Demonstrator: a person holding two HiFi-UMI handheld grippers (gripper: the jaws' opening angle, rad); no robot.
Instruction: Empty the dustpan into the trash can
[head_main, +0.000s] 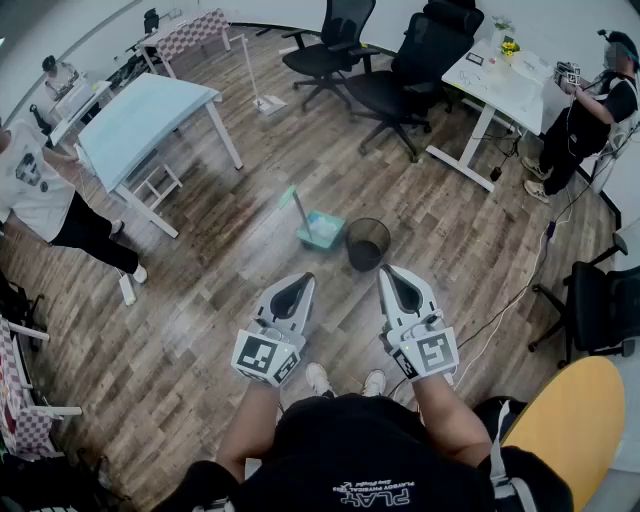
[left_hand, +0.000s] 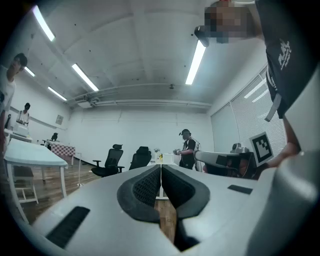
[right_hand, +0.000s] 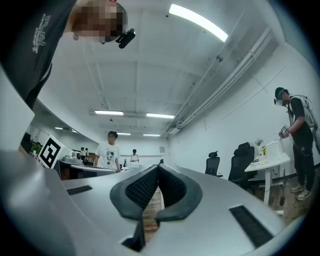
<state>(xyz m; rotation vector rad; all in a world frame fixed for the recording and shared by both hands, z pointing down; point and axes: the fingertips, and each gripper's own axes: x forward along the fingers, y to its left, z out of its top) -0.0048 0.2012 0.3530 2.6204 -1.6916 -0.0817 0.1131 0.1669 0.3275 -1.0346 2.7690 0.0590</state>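
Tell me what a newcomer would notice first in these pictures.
The left gripper and right gripper dominate the foreground of the head view, side by side, both shut and empty. Just ahead of them on the wood floor sits a teal dustpan with a long handle, and a black trash can stands close beside it on the right.

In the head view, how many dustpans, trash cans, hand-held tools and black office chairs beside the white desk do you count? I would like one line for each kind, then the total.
dustpan: 1
trash can: 1
tools: 2 (left tool, right tool)
black office chairs: 2
Total: 6
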